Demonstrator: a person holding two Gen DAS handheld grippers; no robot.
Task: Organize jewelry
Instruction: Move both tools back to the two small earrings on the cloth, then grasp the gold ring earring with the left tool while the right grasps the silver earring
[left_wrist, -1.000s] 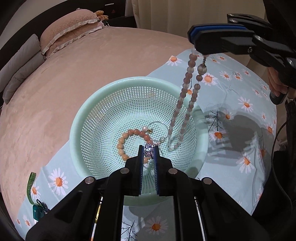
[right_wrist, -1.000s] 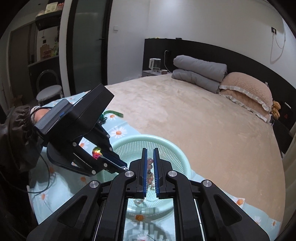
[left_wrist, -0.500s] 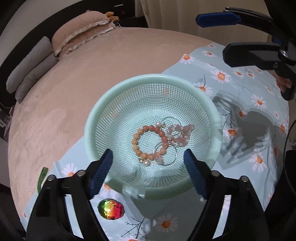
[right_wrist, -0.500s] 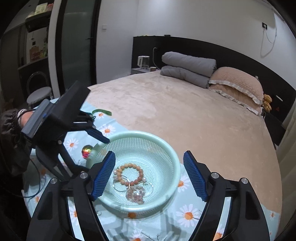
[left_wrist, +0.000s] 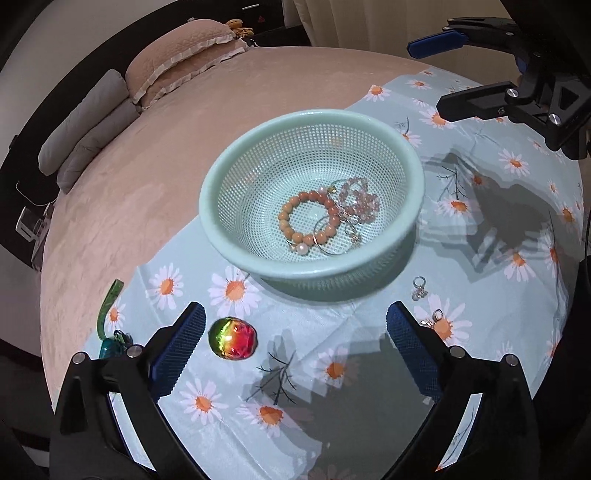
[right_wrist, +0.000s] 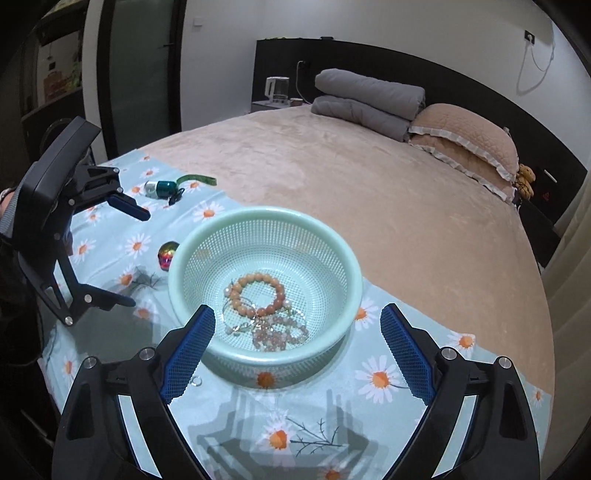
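Now both tongs are opening, with nothing between the jaws of either. The left gripper (left_wrist: 295, 339) hangs over the daisy cloth (left_wrist: 369, 369) on the near side of the basket (left_wrist: 310, 269), and its spread seems a readiness for the next loose piece. The right gripper (right_wrist: 295, 343) points down at the basket's near rim, jaws wide to either side of it and touching nothing.

Jewelry already lies in the basket: an orange bead bracelet (left_wrist: 306, 218), a pink bead strand (left_wrist: 360, 201) heaped beside it, and thin wire hoops (left_wrist: 332, 240) tangled under both.

Outside it, a shiny multicoloured bauble (left_wrist: 232, 338) sits just beside the left gripper's left pad. Two small silver charms (left_wrist: 419, 290) lie on the cloth near the right pad. I judge these to be what remains to collect.

Farther left are a green strip (left_wrist: 109, 302) and a teal object (left_wrist: 110, 347) at the cloth's edge. The basket's wall stands between the loose pieces and the pile, so each must be lifted over the rim.
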